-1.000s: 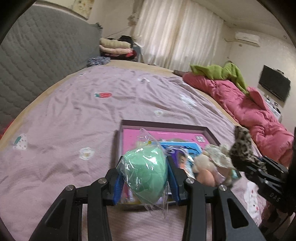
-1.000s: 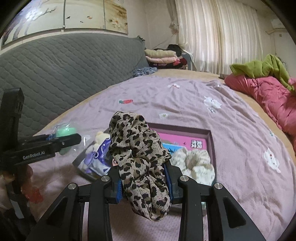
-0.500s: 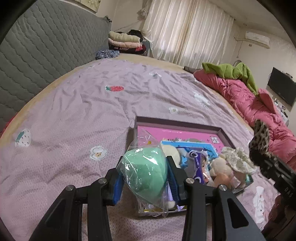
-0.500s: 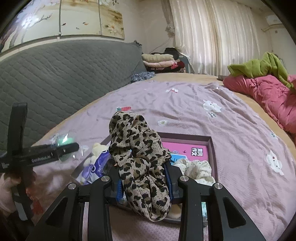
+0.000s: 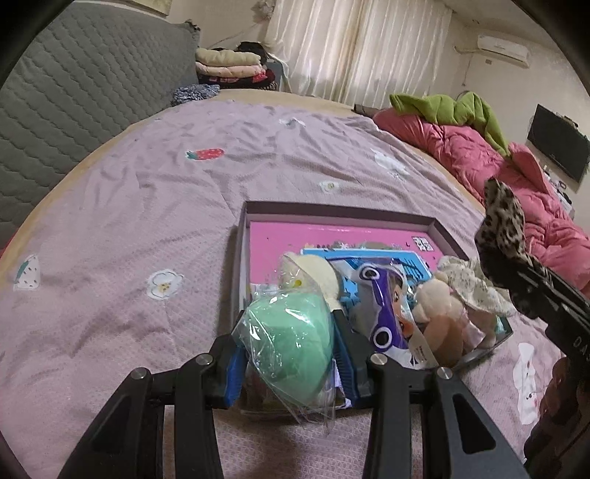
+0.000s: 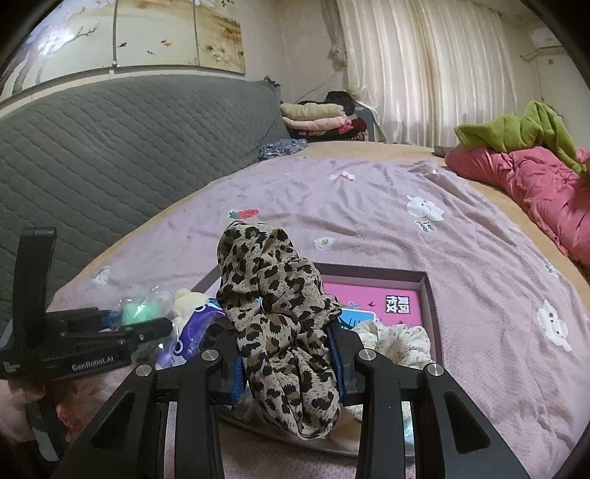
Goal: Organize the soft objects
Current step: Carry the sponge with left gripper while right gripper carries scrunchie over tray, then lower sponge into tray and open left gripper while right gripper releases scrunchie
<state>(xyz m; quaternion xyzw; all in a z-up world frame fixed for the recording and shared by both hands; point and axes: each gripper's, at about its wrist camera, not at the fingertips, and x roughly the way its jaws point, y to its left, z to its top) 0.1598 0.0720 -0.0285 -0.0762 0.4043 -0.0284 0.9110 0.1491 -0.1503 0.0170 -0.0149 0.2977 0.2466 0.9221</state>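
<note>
L gripper (image 5: 289,353) clamps my green sponge in clear wrap (image 5: 291,346) over the tray's near-left corner (image 5: 241,294). R gripper (image 6: 285,364) pinches leopard scrunchie (image 6: 280,317) above the tray. Only L view shows the plush doll (image 5: 438,313); only R view shows the wall painting (image 6: 129,33).

Both wrist views: soft, even indoor light, moderately dim, with a warm cast. Daylight filters through the closed curtains (image 5: 361,51) at the far wall, which form the brightest area without clipping. Shadows are weak and diffuse. Small glints of glare appear on the plastic wrap (image 5: 295,331) near the lens. Focus is acceptable throughout, with slight softness. Strong fisheye distortion bows the headboard (image 6: 110,147), and black vignetting fills the corners.
</note>
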